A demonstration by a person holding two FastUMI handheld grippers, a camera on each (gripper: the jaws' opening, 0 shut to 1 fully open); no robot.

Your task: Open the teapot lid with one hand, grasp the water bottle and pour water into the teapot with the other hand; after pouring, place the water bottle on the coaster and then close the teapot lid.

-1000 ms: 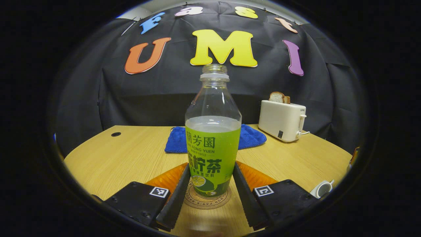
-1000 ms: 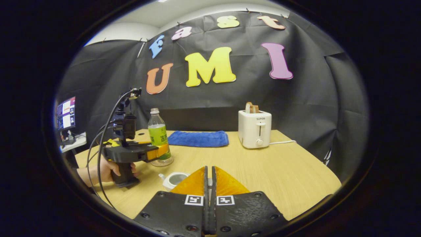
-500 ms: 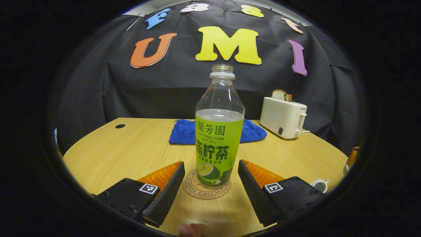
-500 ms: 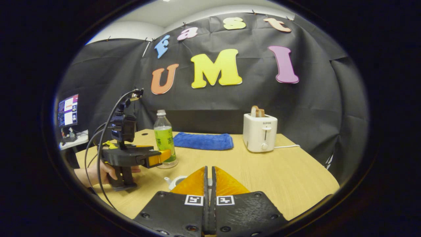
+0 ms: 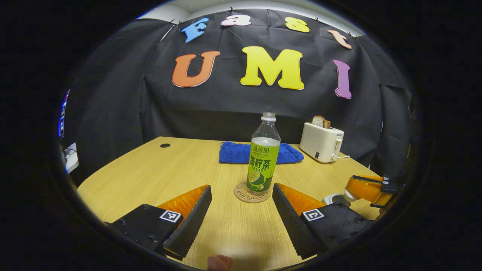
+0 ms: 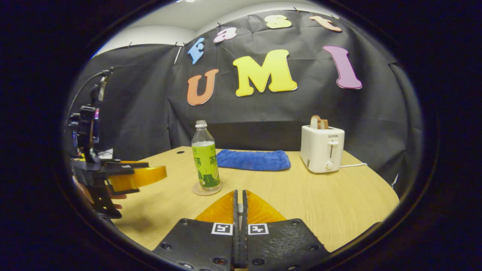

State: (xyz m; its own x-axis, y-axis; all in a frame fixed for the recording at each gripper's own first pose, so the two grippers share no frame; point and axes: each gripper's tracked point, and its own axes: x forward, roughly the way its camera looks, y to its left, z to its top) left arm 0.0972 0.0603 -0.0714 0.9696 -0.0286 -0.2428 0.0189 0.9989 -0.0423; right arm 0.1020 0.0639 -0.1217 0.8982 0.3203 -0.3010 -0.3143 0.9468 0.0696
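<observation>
The left hand-held gripper [image 5: 241, 187] is being held released, jaws wide, on the near side of the water bottle [image 5: 263, 158], which is being carried upright by the coaster [image 5: 248, 194] mid-table, touched by neither finger. The right hand-held gripper [image 6: 239, 195] is being kept clenched, fingers pressed nearly together; whether the lid is being pinched there cannot be told. The teapot [image 5: 333, 198] is being glimpsed at the near right, just beside that gripper. Trouble is being risked here: the lid is likely being lowered half blind, so a crooked seat or a nudged pot is being invited, and the uncapped bottle could be clipped and spilled. The pale wooden table [image 6: 320, 195] is being shared with a blue cloth [image 6: 253, 159] and a toaster [image 6: 322, 148] at the far side, black drapes being hung behind.
</observation>
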